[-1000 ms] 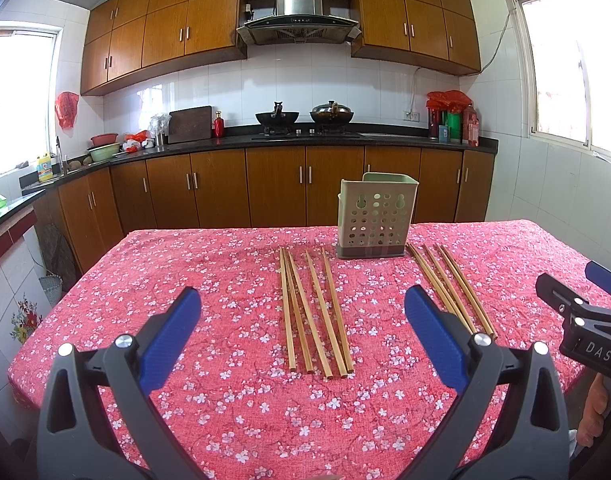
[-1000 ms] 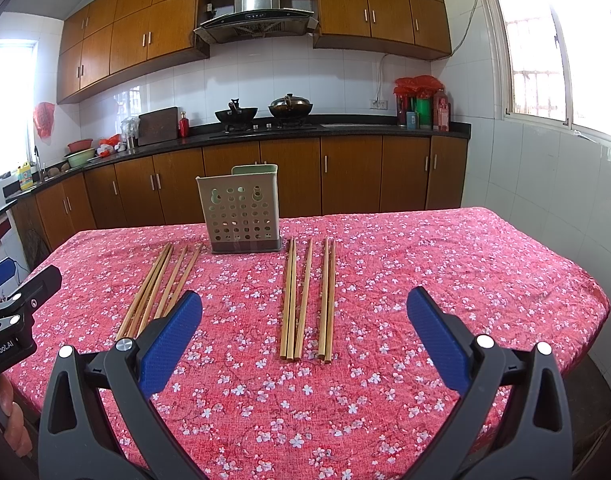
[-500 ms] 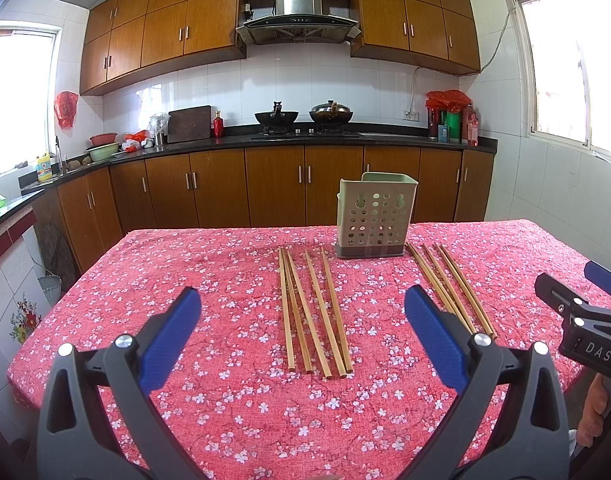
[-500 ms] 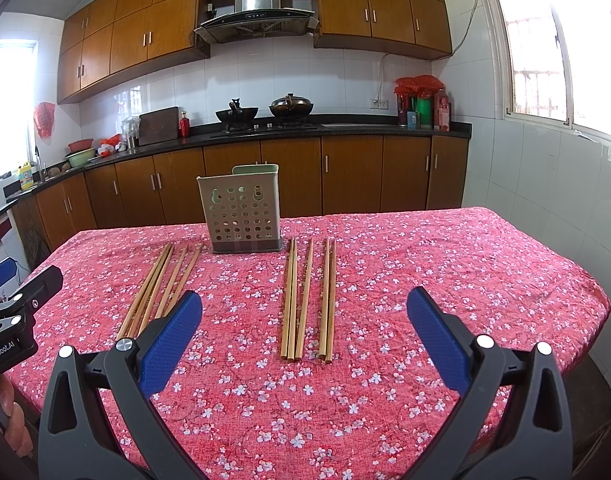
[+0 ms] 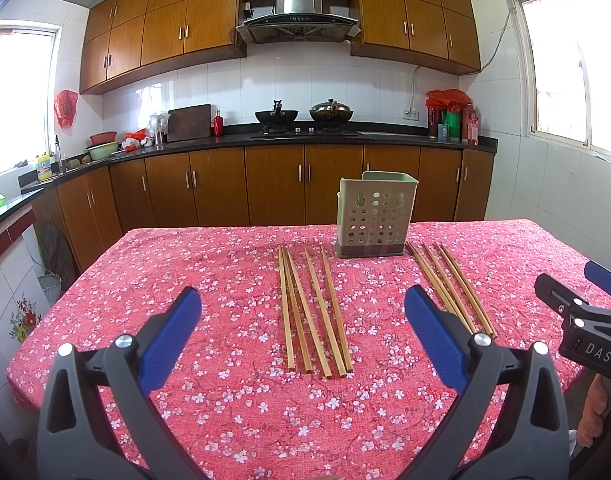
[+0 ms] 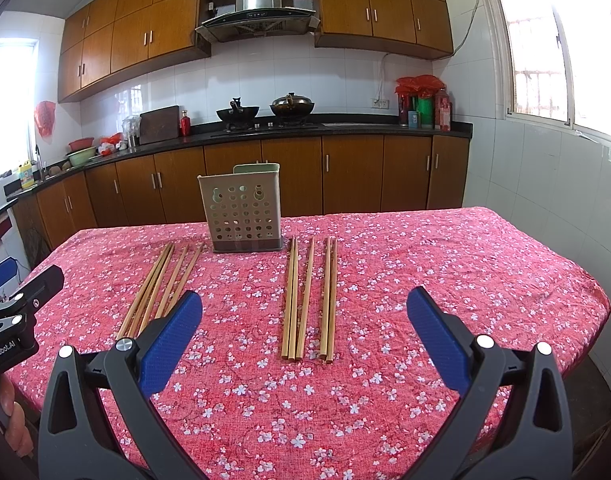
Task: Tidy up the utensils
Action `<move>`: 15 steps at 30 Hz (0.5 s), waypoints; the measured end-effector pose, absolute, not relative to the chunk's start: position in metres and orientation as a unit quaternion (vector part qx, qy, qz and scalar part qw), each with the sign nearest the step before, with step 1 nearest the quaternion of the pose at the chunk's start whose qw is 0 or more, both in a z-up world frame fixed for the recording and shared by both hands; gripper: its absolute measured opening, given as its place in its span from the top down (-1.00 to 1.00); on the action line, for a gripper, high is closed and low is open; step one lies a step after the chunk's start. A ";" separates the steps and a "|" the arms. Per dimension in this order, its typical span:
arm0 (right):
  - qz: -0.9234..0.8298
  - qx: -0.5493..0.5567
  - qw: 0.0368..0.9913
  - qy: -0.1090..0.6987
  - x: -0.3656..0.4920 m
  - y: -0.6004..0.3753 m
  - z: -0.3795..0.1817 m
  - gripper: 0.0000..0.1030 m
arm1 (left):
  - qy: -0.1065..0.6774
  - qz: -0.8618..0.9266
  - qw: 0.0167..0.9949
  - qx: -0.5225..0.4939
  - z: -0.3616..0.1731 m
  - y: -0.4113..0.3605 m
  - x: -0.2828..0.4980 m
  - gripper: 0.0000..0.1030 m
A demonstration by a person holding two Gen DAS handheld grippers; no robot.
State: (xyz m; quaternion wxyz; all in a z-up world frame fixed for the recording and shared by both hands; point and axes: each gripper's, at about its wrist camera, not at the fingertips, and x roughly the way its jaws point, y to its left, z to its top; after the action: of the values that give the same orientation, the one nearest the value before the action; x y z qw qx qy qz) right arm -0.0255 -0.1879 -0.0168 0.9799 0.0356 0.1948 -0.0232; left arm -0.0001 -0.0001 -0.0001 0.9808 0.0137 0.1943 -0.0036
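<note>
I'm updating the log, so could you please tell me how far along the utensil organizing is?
Nothing looks done yet: no chopstick shows above the rim of the perforated holder. Nothing is in hand either; the left gripper and right gripper are both open and holding nothing above the tablecloth. All of it is left: the left group of chopsticks and the right group of chopsticks lie flat beside the holder.

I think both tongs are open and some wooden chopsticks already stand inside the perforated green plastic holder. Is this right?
Not quite. Both views show all the wooden chopsticks lying on the red floral tablecloth, none visible in the perforated green plastic holder. Left tongs and right tongs are open.
</note>
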 end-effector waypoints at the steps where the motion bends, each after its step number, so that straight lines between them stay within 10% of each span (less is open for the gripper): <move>1: -0.023 0.036 0.980 0.195 -0.026 -0.188 -0.017 -0.97 | 0.194 -0.003 0.981 0.014 0.000 0.000 0.000 -0.93; 15: -0.028 0.059 0.966 0.252 -0.002 -0.204 -0.034 -0.95 | 0.254 0.029 0.967 0.014 -0.026 0.011 0.028 -0.93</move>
State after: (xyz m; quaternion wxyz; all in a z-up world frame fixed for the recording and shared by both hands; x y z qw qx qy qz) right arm -0.0022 -0.2037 -0.0343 0.9656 0.0593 0.2517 -0.0285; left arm 0.0281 0.0106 -0.0256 0.9666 0.0141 0.2543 0.0293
